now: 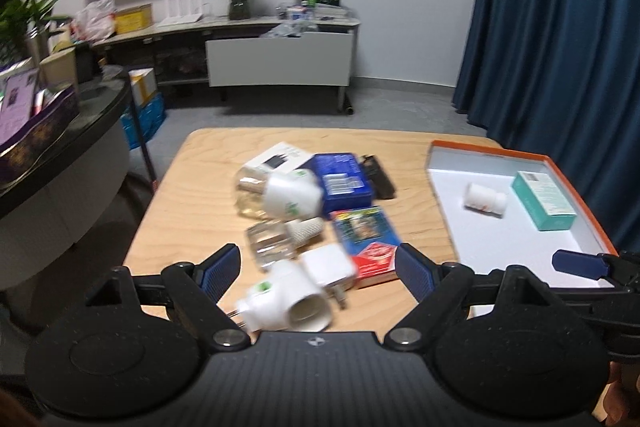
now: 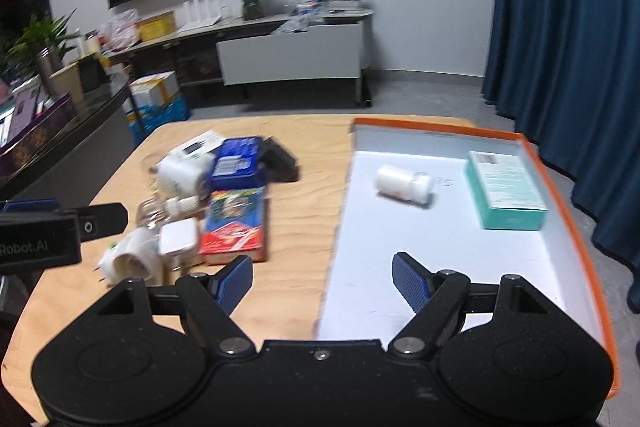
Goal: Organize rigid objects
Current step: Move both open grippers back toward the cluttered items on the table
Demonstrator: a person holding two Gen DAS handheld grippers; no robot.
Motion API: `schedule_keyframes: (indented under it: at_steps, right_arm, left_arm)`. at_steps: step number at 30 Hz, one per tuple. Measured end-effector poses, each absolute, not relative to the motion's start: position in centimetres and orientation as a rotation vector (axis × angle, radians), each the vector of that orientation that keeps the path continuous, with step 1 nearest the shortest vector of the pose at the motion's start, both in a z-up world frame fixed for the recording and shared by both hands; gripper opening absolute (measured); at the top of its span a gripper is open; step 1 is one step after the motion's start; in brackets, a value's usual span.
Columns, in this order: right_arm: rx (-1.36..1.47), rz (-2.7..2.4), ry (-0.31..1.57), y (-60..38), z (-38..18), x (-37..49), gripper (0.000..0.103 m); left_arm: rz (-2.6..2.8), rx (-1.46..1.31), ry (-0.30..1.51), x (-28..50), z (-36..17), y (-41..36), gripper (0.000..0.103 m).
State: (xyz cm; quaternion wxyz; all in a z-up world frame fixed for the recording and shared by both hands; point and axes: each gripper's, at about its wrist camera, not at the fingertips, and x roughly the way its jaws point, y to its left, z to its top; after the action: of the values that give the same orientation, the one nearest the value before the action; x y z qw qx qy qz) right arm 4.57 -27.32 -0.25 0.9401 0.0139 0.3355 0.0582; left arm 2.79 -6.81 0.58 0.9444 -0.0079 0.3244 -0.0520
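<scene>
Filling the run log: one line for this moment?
left gripper: open, empty, over clutter pile | right gripper: open, empty, at tray edge | in tray: white bottle, teal box

Left wrist view: rides behind my fingers (image 1: 224, 269), angled down and forward, close over the clutter on the counter (image 1: 188, 211). Right wrist view: same tilt, set rightward over the orange-rimmed tray (image 2: 560, 187). Shared: counter, clutter, tray, far wall.
</scene>
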Motion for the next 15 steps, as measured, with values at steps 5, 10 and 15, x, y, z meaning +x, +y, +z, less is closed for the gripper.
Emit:
schedule_keyframes:
  at_steps: [5,10,15]
  right_arm:
    - [0.012,0.163,0.698,-25.3,-0.9,4.8,0.091]
    - [0.001,0.192,0.708,-24.1,-1.4,5.0,0.091]
    - [-0.005,0.203,0.719,-23.6,-1.8,5.2,0.091]
  left_arm:
    - [-0.071,-0.018,0.668,2.6,-0.1,-4.7,0.086]
    - [-0.050,-0.033,0.683,2.5,-0.8,-3.3,0.086]
    - [-0.050,-0.051,0.703,2.8,-1.7,-2.4,0.086]
